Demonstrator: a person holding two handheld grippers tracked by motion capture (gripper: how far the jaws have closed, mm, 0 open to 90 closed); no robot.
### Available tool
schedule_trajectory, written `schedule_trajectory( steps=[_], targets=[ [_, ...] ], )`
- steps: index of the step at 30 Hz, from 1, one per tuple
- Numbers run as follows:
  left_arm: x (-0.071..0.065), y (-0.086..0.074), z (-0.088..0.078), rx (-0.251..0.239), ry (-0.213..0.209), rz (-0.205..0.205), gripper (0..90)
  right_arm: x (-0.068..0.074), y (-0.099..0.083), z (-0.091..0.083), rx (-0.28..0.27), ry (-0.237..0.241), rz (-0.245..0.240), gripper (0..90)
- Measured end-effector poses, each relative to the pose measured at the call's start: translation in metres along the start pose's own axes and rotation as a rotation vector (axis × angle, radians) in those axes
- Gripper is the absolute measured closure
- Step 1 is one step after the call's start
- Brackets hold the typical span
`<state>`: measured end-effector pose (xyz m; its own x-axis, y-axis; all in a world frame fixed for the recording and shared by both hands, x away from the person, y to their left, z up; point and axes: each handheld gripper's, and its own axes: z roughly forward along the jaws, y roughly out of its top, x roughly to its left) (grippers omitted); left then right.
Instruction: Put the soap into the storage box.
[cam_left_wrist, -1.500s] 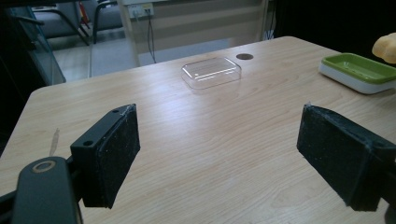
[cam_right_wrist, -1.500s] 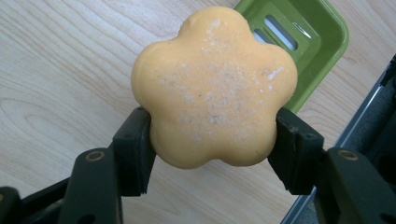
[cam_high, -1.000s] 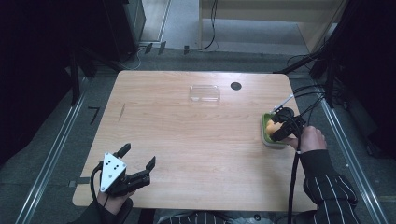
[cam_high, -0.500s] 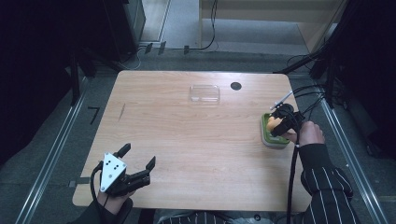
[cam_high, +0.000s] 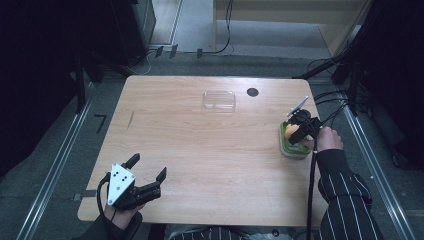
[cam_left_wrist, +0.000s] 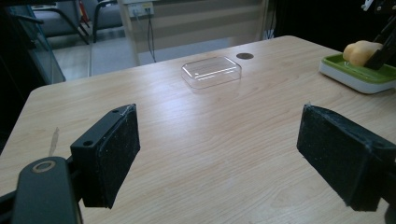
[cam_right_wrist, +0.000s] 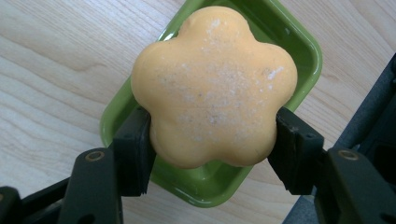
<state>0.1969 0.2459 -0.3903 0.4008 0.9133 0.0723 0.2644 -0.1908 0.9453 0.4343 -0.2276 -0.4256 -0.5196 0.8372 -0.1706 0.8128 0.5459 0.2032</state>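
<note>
An orange flower-shaped soap (cam_right_wrist: 215, 86) is clamped between the two black jaws of my right gripper (cam_right_wrist: 212, 140), held just over a green dish (cam_right_wrist: 299, 42). In the high view that right gripper (cam_high: 299, 131) hovers over the green dish (cam_high: 288, 148) at the table's right edge. The soap (cam_left_wrist: 362, 51) and the dish (cam_left_wrist: 355, 74) also appear far right in the left gripper view. My left gripper (cam_high: 146, 170) rests at the near left corner of the table, jaws wide apart with nothing between them (cam_left_wrist: 219, 154).
A clear plastic lid or box (cam_high: 219, 99) lies at the far middle of the wooden table (cam_high: 200, 150), beside a round dark grommet (cam_high: 252, 92). Cables (cam_high: 332, 112) trail off the right edge. Metal rails run along both sides on the floor.
My right gripper has shifted a little with the soap, sinking toward the green dish. The left gripper has stayed in place.
</note>
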Motion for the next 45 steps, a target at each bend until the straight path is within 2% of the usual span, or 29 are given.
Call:
schedule_trajectory(
  steps=[11,19,45],
  targets=[
    [0.0,0.0,0.0,0.001,0.002,-0.002,13.7,0.0,0.004,0.009,0.03,-0.014,-0.006,39.7],
    [0.0,0.0,0.0,0.001,0.002,-0.001,13.7,-0.003,0.003,0.012,0.038,-0.016,0.005,39.6],
    [0.001,0.0,0.0,-0.002,0.003,-0.002,13.7,-0.003,0.005,0.023,0.05,-0.024,-0.011,39.4]
  ],
)
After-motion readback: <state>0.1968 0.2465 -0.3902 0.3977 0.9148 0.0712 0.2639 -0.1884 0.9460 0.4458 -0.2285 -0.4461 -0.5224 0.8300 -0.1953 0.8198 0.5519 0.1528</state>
